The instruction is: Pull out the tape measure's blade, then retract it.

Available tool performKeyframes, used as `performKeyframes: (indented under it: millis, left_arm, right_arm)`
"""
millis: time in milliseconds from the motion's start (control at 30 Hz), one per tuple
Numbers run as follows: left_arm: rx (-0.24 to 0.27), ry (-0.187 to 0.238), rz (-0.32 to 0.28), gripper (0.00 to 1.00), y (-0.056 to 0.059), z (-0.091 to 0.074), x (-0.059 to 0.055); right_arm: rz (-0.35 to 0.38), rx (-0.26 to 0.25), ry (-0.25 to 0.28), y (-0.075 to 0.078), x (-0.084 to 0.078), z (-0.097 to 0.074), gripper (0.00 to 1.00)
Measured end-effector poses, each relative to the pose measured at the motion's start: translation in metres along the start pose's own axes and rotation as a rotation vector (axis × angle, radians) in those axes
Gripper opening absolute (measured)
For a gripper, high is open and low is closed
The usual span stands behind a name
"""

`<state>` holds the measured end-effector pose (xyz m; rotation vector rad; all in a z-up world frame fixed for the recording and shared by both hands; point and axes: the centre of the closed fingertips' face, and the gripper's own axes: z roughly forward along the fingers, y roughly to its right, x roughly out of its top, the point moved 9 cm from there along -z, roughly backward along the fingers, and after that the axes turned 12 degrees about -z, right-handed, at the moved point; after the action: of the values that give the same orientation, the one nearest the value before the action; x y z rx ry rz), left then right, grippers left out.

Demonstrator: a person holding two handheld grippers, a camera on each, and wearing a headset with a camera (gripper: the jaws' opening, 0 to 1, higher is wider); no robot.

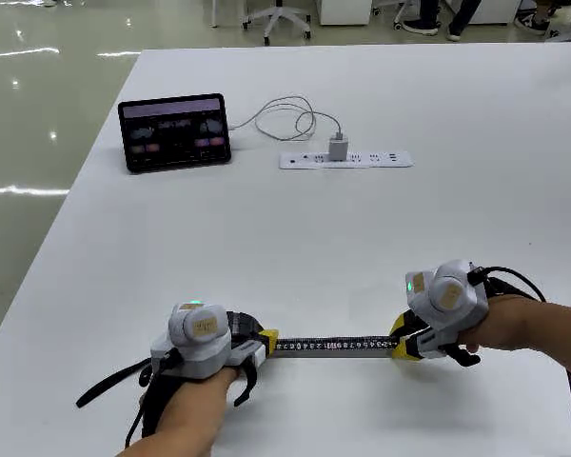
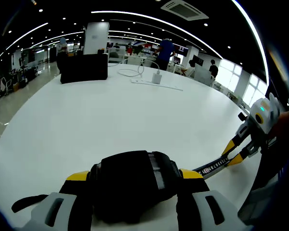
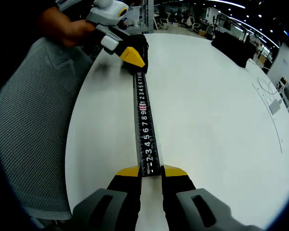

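Near on the worktop point(image 1: 362, 238), left gripper point(image 2: 135, 175) clamps the rigid case point(image 2: 130, 187); right gripper point(image 3: 151, 171) pinches the springy blade point(image 3: 143, 125) by its end.

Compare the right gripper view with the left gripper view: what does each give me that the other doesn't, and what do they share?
Right gripper view: the blade has readable printed numbers, and the right claw is seen close up, shut on the blade's end. Left gripper view: the black tape measure case sits clamped between the yellow-tipped jaws of the left claw, with a black strap trailing on the table. Shared: the blade pulled out across the white table between the case and the opposite claw.
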<state>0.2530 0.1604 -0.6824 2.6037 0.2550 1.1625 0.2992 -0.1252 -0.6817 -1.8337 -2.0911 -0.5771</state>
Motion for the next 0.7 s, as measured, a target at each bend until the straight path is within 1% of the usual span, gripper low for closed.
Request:
performKeyframes:
  millis: [700]
  left_arm:
    - [-0.001, 0.000, 0.000, 0.67, 0.0001, -0.0002, 0.0000]
  right_arm:
    - [0.010, -0.004, 0.021, 0.0020, 0.0071, 0.0045, 0.12]
